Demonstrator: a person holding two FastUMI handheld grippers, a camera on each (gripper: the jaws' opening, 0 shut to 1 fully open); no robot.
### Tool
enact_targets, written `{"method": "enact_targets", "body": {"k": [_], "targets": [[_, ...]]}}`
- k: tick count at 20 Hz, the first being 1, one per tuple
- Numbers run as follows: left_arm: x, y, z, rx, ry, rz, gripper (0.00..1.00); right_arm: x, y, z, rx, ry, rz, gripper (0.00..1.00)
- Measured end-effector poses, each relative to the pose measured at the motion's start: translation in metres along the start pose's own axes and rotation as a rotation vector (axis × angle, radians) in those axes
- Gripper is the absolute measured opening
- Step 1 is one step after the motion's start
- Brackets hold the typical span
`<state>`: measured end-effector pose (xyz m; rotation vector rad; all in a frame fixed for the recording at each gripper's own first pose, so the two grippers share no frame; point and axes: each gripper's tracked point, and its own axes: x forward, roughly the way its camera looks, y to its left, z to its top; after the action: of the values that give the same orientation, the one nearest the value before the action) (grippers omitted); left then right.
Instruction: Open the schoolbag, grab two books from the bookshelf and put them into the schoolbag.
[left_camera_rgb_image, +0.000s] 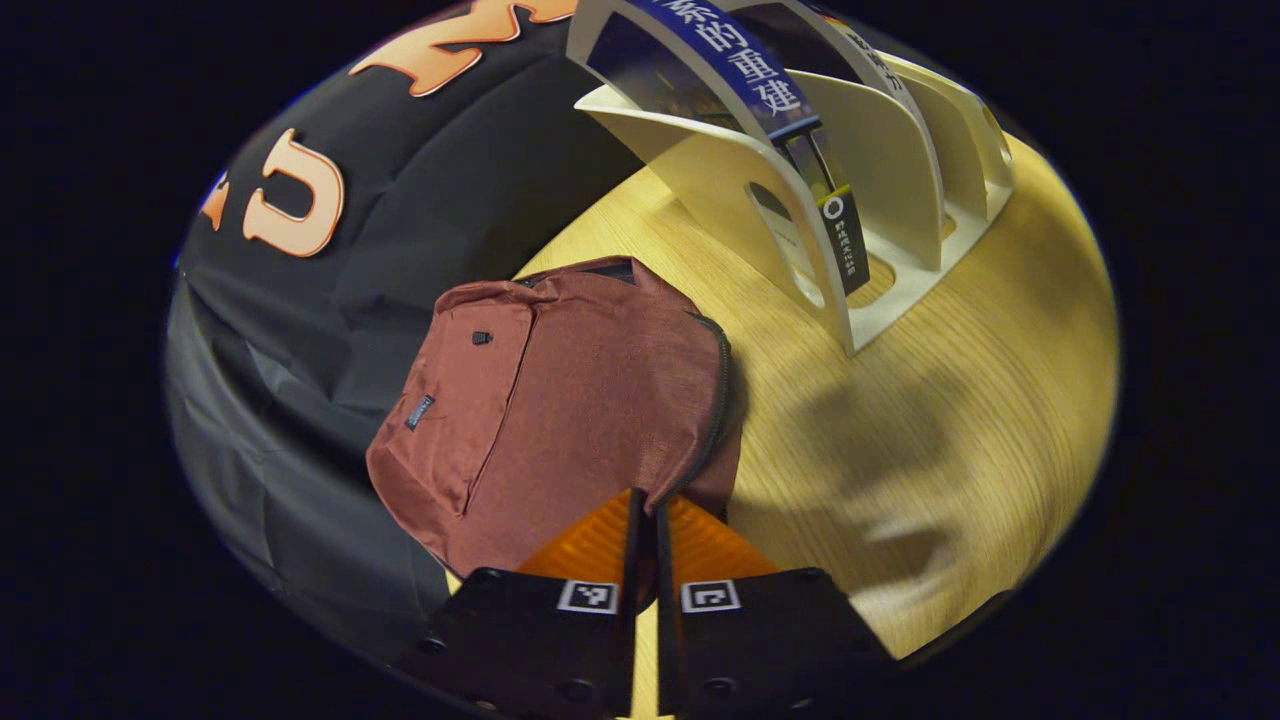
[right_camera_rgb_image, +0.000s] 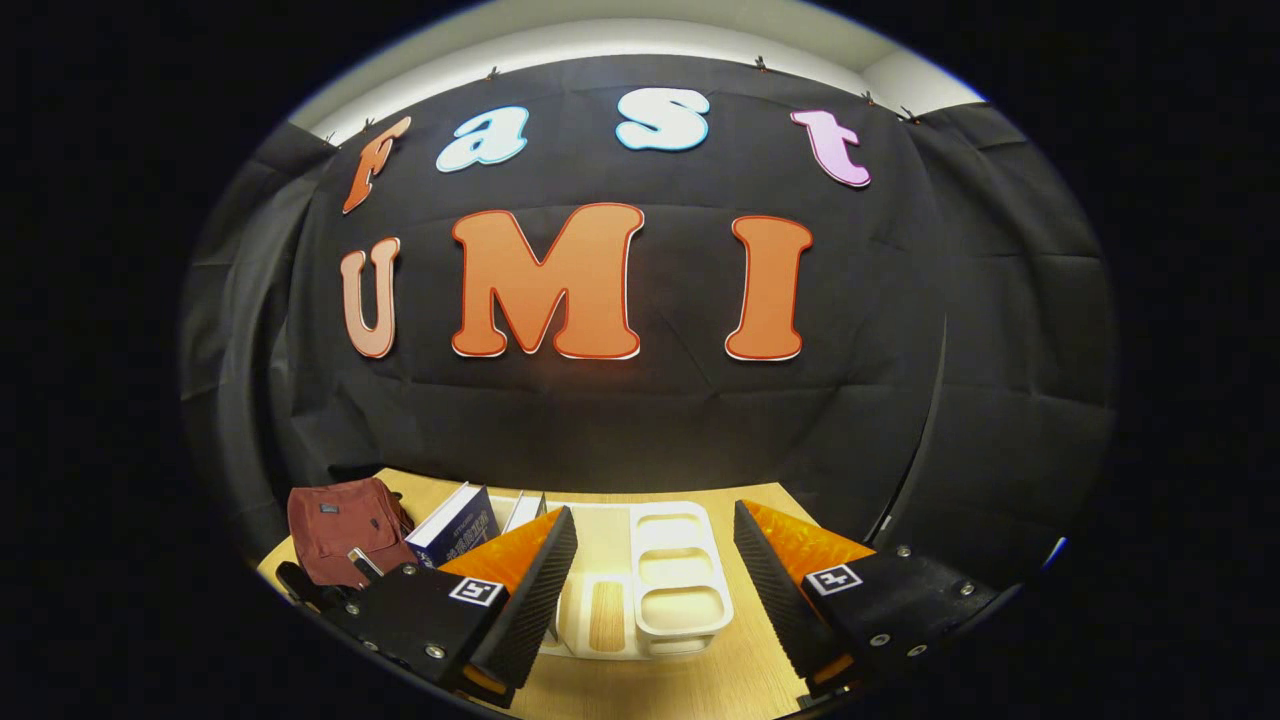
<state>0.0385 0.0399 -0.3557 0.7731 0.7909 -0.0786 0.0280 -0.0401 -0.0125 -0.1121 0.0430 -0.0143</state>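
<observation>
In the left gripper view, closed fingers (left_camera_rgb_image: 645, 520) pinch the schoolbag (left_camera_rgb_image: 560, 400); right gripper (right_camera_rgb_image: 655, 560) gapes.

— Left gripper (left_camera_rgb_image: 645, 510)?
— Fingers pressed nearly together, just a thin slit between them. Tilted, pointing down and forward from the bottom of the left gripper view. Whether anything sits pinched at the tips, hard to tell.
— Right gripper (right_camera_rgb_image: 655, 560)?
— Spread wide, a broad gap between the two fingers (right_camera_rgb_image: 520, 590). Held level, aimed straight ahead. Nothing between the jaws.
— Anything of the other gripper, seen from the right gripper view?
— Dark shape low at the far left, too small to read.
</observation>
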Motion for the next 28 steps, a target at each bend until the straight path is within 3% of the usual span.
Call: {"method": "enact_targets", "body": {"k": [1,7,15,19,23,28], "targets": [[0.000,0.000,-0.001,-0.011,0.005,-0.005,0.02,0.000,-0.001,0.001,0.005,-0.002,0.001,0.94],[-0.002,0.000,0.001,0.021,0.049,-0.088,0.01,-0.002,-0.009,0.002,0.047,-0.003,0.005,0.94],[-0.029,0.025,0.017,-0.028,0.098,-0.337,0.01,0.004,-0.006,0.012,0.167,-0.011,0.034,0.93],[-0.048,0.051,0.030,-0.032,0.102,-0.457,0.01,0.004,0.019,0.021,0.246,-0.015,0.066,0.93],[-0.067,0.091,0.045,0.030,0.069,-0.556,0.01,0.002,0.051,0.021,0.282,0.012,0.056,0.94],[-0.072,0.174,0.075,0.108,-0.009,-0.570,0.00,-0.003,0.095,0.036,0.240,-0.032,0.005,0.94]]}}
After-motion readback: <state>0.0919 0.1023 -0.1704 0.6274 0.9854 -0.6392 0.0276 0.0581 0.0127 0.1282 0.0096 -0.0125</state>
